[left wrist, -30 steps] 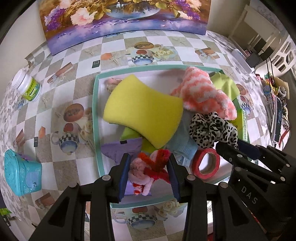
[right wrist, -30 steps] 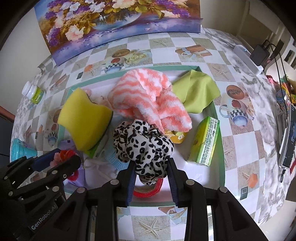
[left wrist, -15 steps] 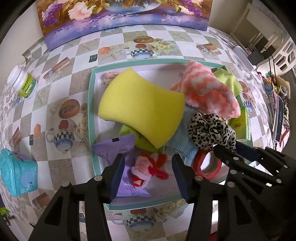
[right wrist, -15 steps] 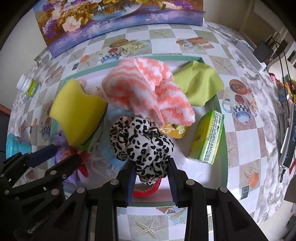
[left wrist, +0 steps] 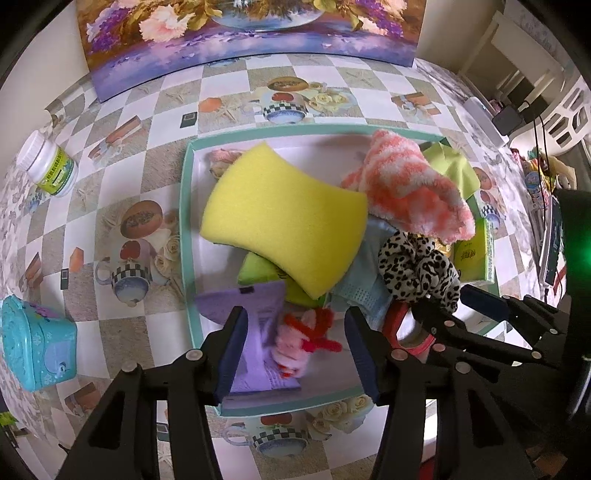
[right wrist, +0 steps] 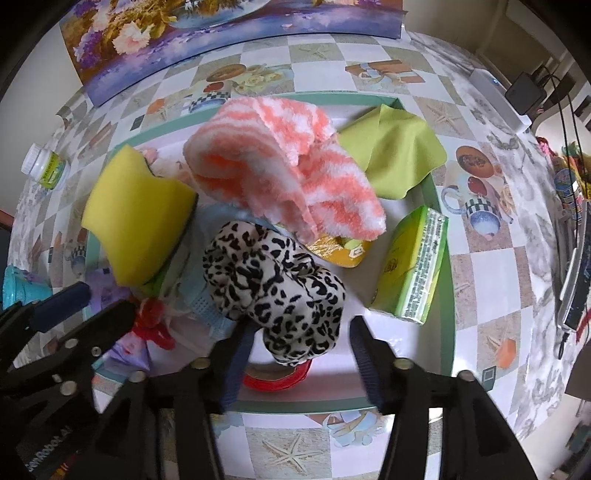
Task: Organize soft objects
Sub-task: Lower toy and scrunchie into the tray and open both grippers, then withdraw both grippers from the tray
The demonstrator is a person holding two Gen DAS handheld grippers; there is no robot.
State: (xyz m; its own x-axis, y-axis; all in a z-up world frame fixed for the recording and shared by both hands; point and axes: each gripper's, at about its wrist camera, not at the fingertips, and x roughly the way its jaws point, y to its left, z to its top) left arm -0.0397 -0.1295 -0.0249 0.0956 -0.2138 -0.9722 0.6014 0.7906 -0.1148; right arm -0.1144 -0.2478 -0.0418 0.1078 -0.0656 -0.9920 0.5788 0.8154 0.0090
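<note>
Left tongs [left wrist: 293, 345]: pointing steeply down over the near left corner of the tray, jaws apart and opening; the red and pink pipe-cleaner tuft lies between the pads, free of both.
Right tongs [right wrist: 299, 343]: pointing straight down over the near middle of the tray, jaws apart and opening; the leopard scrunchie sits between them, the right pad clear of it, the left pad close beside it and blurred.
Tray [left wrist: 186, 229]: teal-rimmed, white inside, on the checked desk [left wrist: 122, 177], holding all the soft things.
Pipe-cleaner tuft [left wrist: 306, 339]: on the purple cloth [left wrist: 258, 306] at the tray's near left.
Leopard scrunchie [right wrist: 273, 280]: on top of the red tape roll [right wrist: 280, 376], beside the pale blue mask [left wrist: 360, 291].
Yellow sponge [left wrist: 284, 218]: tilted across the tray's left half, over a green item.
Pink-and-white fluffy cloth [right wrist: 277, 166]: heaped at the far middle, just beside the lime green cloth [right wrist: 391, 151], which hangs over the far right rim.
Green carton [right wrist: 410, 266]: lying at the tray's right side.
Off the tray: a white jar [left wrist: 48, 166] and a turquoise box [left wrist: 33, 350] on the desk to the left; a flower painting [left wrist: 251, 29] at the back.
</note>
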